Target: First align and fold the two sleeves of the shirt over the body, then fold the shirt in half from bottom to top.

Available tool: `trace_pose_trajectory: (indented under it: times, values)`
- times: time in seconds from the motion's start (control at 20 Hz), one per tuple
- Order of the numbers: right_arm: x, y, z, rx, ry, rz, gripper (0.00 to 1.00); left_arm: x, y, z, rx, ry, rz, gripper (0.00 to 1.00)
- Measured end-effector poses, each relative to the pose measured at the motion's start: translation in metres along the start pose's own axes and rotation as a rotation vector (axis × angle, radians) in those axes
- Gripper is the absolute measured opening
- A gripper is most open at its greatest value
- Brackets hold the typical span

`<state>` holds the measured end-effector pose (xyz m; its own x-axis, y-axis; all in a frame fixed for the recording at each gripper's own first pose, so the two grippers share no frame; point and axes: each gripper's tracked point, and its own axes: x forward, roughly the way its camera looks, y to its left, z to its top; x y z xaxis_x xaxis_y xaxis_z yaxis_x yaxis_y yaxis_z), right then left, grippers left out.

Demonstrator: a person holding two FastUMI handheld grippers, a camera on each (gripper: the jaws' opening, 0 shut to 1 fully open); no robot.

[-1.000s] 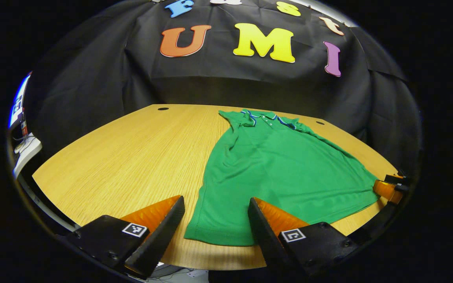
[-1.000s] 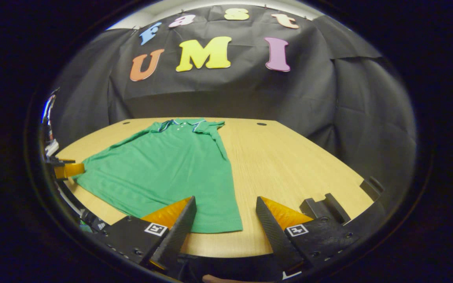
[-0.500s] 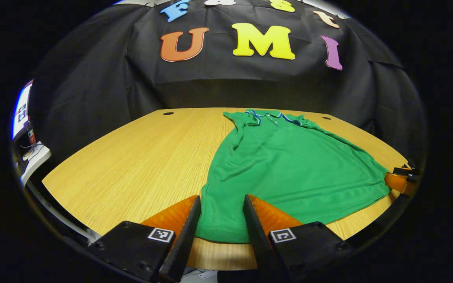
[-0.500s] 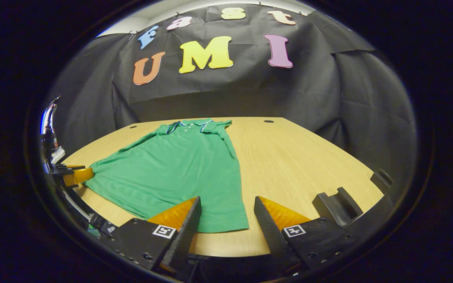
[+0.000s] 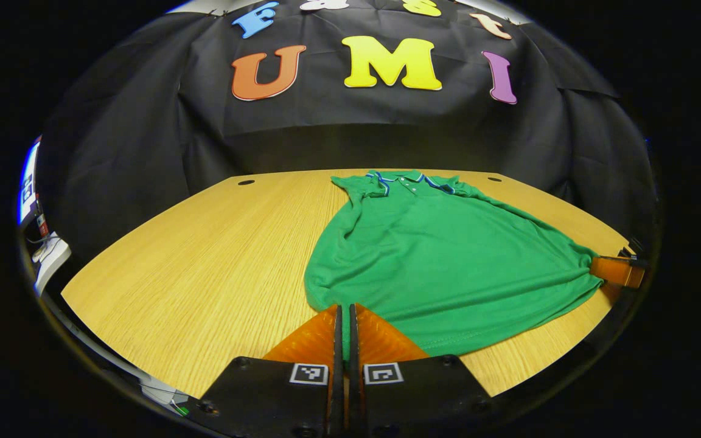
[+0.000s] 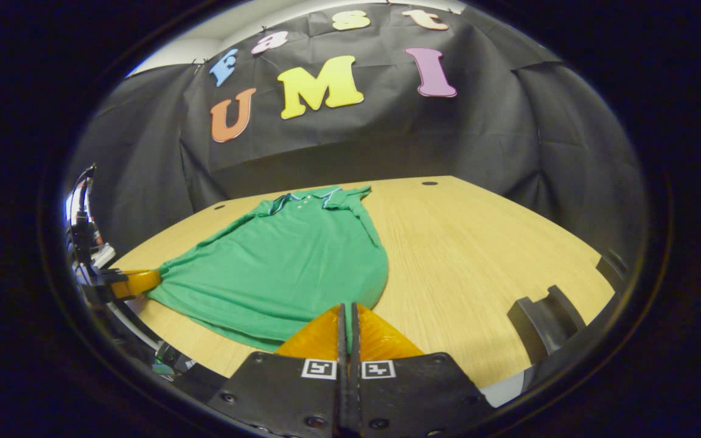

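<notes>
The tabletop (image 5: pixel 192 255) carries one green polo shirt (image 5: pixel 442 255), lying front-up with its collar (image 5: pixel 408 180) toward the black cloth wall and its hem toward the operator; in the right gripper view the same shirt (image 6: pixel 283 255) lies left of centre on the tabletop (image 6: pixel 478 243). Judged from its narrow outline, with no sleeve spread out to either side, the sleeves appear already folded in over the body, so the first stage is assessed as done, though the sleeve edges are not distinct enough to confirm their alignment. The second stage, the bottom-to-top fold, is assessed as begun but not completed: the left tool (image 5: pixel 343 316) is clenched on the hem corner on its side, green cloth showing in the slit between its two fingers, and the right tool (image 6: pixel 346 316) is likewise clenched on the opposite hem corner. The hem (image 5: pixel 466 340) between them sags in a curve, and creases run from each pinched corner, which suggests both corners are raised slightly off the tabletop. The hem is nowhere near the collar; the whole carry-over and lay-down remain. In the left gripper view the right tool (image 5: pixel 615 271) appears at the far right rim, partly cut off, pinching the shirt corner; in the right gripper view the left tool (image 6: pixel 134 281) appears likewise at the left rim. How much cloth sits inside either grip is hidden by the fingers. A dark bracket-like part (image 6: pixel 539 319) at the lower right cannot be identified.
</notes>
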<state>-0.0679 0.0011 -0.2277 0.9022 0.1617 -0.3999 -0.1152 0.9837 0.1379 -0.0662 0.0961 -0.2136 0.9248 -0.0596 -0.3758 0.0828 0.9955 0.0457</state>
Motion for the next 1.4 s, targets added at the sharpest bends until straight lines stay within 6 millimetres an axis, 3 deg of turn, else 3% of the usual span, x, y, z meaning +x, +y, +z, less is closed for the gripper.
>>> trace_pose_trajectory:
  times: [0.1,0.35,0.6,0.75,1.1,1.25,1.4]
  values:
    - [0.0,-0.004,0.007,-0.051,-0.011,-0.022,0.0,0.006,-0.005,0.006,-0.023,-0.011,-0.014,0.06]
    - [-0.005,-0.006,0.053,-0.074,-0.098,-0.02,0.0,0.007,-0.006,0.054,0.0,-0.112,-0.011,0.06]
    - [0.013,-0.002,0.115,-0.105,-0.18,-0.008,0.01,0.02,-0.006,0.11,0.015,-0.199,0.002,0.06]
    - [0.035,0.006,0.154,-0.114,-0.226,0.016,0.0,0.037,-0.011,0.146,0.001,-0.245,-0.01,0.06]
    - [0.089,0.026,0.266,-0.109,-0.369,0.043,0.0,0.094,-0.01,0.244,0.047,-0.364,0.022,0.06]
    - [0.126,0.032,0.309,-0.108,-0.414,0.018,0.0,0.133,-0.007,0.273,0.065,-0.389,0.036,0.05]
    - [0.177,0.031,0.344,-0.102,-0.455,-0.03,0.0,0.182,0.0,0.296,0.038,-0.383,0.046,0.06]
